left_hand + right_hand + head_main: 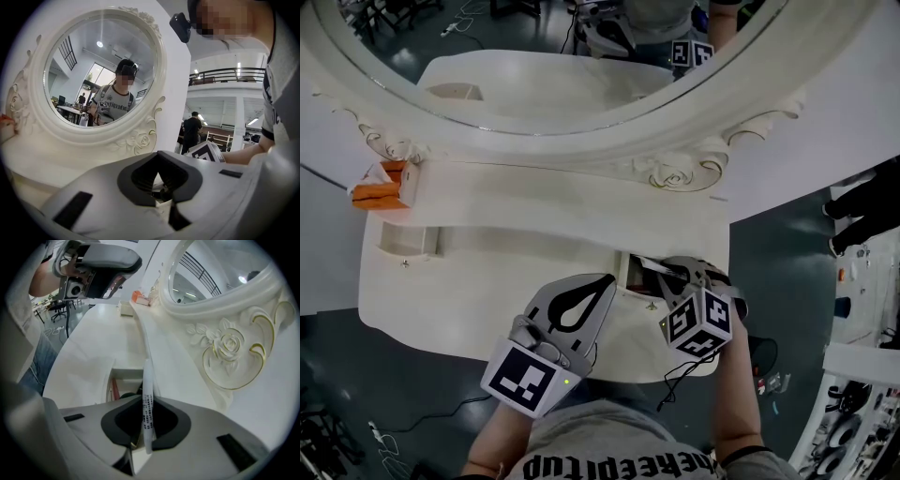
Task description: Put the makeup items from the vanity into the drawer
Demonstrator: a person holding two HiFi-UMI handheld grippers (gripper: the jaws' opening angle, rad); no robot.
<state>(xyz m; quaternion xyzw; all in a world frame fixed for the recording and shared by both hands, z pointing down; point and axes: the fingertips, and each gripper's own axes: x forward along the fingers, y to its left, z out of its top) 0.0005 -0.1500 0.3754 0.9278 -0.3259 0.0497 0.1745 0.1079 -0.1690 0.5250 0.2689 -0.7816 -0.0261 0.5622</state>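
White pen (147, 394) is held pinched in right gripper (147, 430) above the part-filled drawer (124, 377) at vanity (534, 216) front edge; orange box (379, 185) at far-left corner is judged outstanding.

On the shirt (619, 464), upside down at the bottom edge of the head view: white capitals, seemingly "KEEPITUP", with further letters cut off. Along the pen (147, 404): fine black print, too small to read. On the left cube (523, 378) and right cube (698, 322): black-and-white square patterns only, without letters or digits.
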